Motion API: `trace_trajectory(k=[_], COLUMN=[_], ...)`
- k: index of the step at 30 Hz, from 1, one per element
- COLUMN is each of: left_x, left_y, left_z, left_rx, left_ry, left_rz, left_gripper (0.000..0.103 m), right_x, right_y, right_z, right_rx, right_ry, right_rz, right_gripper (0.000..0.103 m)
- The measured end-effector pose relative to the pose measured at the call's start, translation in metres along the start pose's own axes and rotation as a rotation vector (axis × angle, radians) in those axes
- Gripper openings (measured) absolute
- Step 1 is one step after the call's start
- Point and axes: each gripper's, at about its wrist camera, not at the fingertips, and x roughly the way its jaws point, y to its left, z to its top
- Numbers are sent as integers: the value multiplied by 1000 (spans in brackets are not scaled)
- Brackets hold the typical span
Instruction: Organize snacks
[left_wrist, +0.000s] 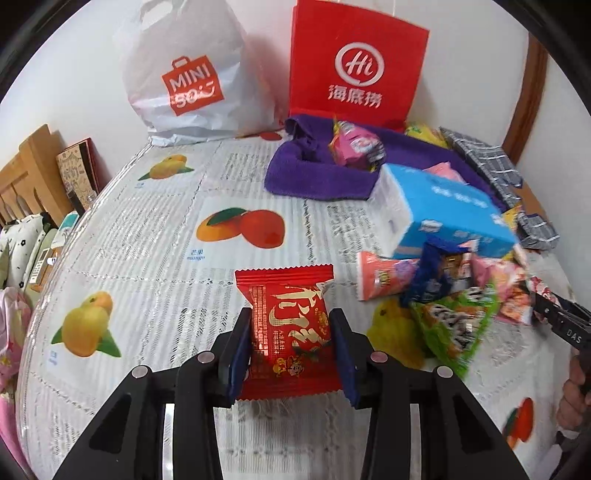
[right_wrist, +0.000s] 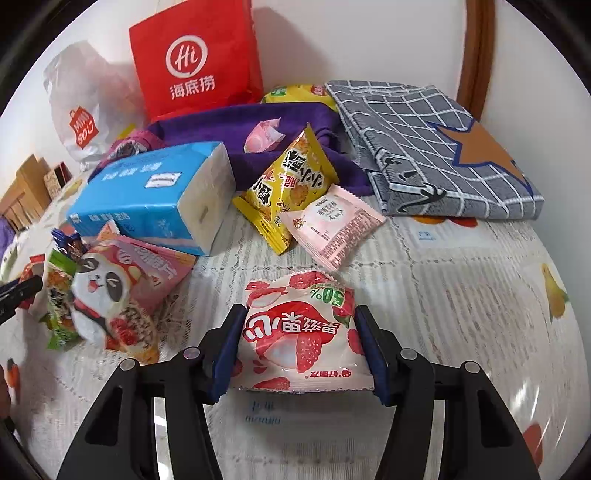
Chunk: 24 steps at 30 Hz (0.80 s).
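Note:
My left gripper (left_wrist: 291, 317) is shut on a red snack packet (left_wrist: 290, 332) with gold lettering, pinched by its sides just above the fruit-printed tablecloth (left_wrist: 147, 240). My right gripper (right_wrist: 301, 314) is shut on a white and pink strawberry snack packet (right_wrist: 299, 332), also gripped by both sides. A loose pile of snacks lies between the two: a green packet (left_wrist: 454, 325), a blue packet (left_wrist: 432, 273) and a panda-print packet (right_wrist: 122, 291). A yellow packet (right_wrist: 291, 181) and a pale pink packet (right_wrist: 332, 225) lie beyond the right gripper.
A blue tissue pack (right_wrist: 155, 195) lies behind the pile, with a purple towel (left_wrist: 321, 170) holding small snacks behind it. A red paper bag (left_wrist: 354, 66) and a white plastic bag (left_wrist: 188, 74) stand against the wall. A folded grey checked cloth (right_wrist: 443, 147) lies at the far right.

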Motion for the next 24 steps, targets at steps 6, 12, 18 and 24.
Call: trace_trajectory(k=[6, 12, 18, 24], left_x=[-29, -47, -58, -63], left_y=[-12, -32, -50, -59], left_z=[12, 34, 67, 114], left_rx=[13, 33, 48, 57], left_ry=[-23, -44, -63, -83], left_rz=[-61, -134, -189, -223], left_gripper=[39, 39, 39, 39], right_x=[-42, -76, -94, -95], right_y=[14, 35, 57, 70], right_z=[3, 24, 57, 100], right_rx=[-6, -42, -82, -79], right_ry=[-58, -112, -149, -169], right_rz=[11, 23, 46, 57], right_gripper=[59, 59, 59, 59])
